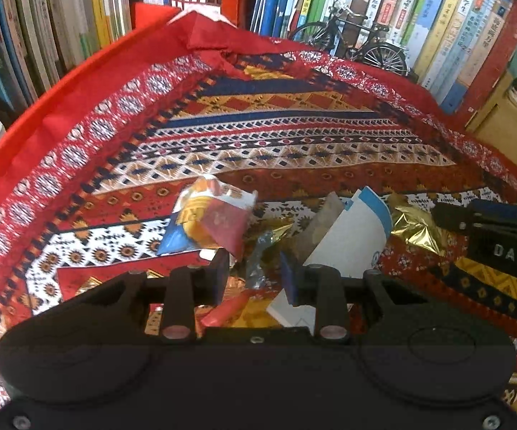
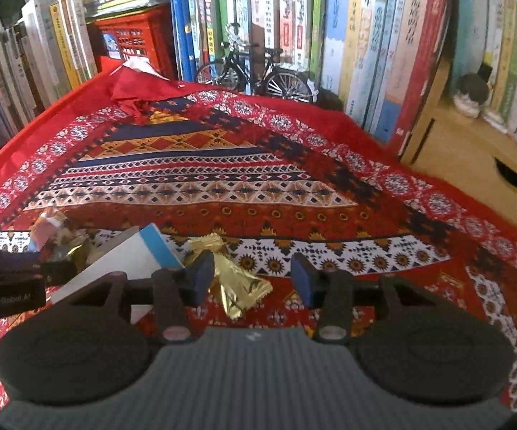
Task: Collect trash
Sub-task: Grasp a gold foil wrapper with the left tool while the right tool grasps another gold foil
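Several pieces of trash lie on the patterned red cloth [image 1: 258,132]. A crumpled yellow, red and blue wrapper [image 1: 211,215] rests just beyond my left gripper [image 1: 254,276], which is open over a small clear-blue wrapper [image 1: 258,261]. A white card with a blue edge [image 1: 348,236] leans to the right of it. In the right wrist view, my right gripper [image 2: 253,281] is open, and a gold foil wrapper [image 2: 237,283] lies between its fingers, closer to the left finger [image 2: 201,279]. The white card [image 2: 133,254] sits to its left.
Rows of upright books [image 2: 365,36] wall the back and sides. A black model bicycle [image 2: 258,71] and a red plastic crate [image 2: 133,39] stand at the back. A wooden box [image 2: 473,165] is at the right. The cloth's far corner is bunched [image 2: 136,96].
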A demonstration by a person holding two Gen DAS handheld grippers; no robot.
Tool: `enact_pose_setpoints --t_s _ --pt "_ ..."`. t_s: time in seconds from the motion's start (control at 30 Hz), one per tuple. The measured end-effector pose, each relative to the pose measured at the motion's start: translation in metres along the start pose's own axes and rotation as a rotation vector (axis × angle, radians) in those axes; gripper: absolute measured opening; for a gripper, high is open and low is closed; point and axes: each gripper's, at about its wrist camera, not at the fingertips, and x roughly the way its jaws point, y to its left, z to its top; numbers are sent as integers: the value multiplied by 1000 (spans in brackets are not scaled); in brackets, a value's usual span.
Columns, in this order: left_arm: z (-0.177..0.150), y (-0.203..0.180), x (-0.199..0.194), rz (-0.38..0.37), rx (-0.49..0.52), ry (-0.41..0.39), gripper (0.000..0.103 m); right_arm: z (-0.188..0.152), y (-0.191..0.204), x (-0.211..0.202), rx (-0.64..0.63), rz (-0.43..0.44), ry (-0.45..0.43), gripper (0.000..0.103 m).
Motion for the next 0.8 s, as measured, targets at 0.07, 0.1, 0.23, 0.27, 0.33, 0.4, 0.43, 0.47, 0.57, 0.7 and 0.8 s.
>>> enact_pose_setpoints --t_s 0.07,0.1,0.23,0.27,0.33,0.4,0.43,0.47,0.57,0.7,0.8 --pt "0 -2 5 -3 -1 2 30 1 -1 6 5 8 5 62" --pt "0 -3 7 -2 -1 3 32 1 -1 8 5 13 7 62" --pt "0 -7 9 -13 -10 -7 44 -3 1 16 3 43 19 62" --pt "0 -8 10 -16 -13 -9 48 -5 3 19 -1 45 24 62" --pt "1 -9 11 -17 -13 -14 49 -8 6 24 -13 41 37 62" --pt "1 -10 14 -13 -11 -14 48 -11 7 27 -13 46 49 62" --pt "1 -10 15 -14 -12 -13 44 -12 7 28 -12 51 55 62" --pt "1 -9 16 -19 -16 -10 41 -14 7 28 -10 56 62 62" --pt "0 -8 17 -35 -28 -2 22 -17 7 28 -1 75 82 46" --pt "-2 -8 12 -33 -31 -12 21 -20 7 23 16 105 82 44" --pt "-2 -8 6 -32 -39 -17 20 -20 7 19 35 116 83 43"
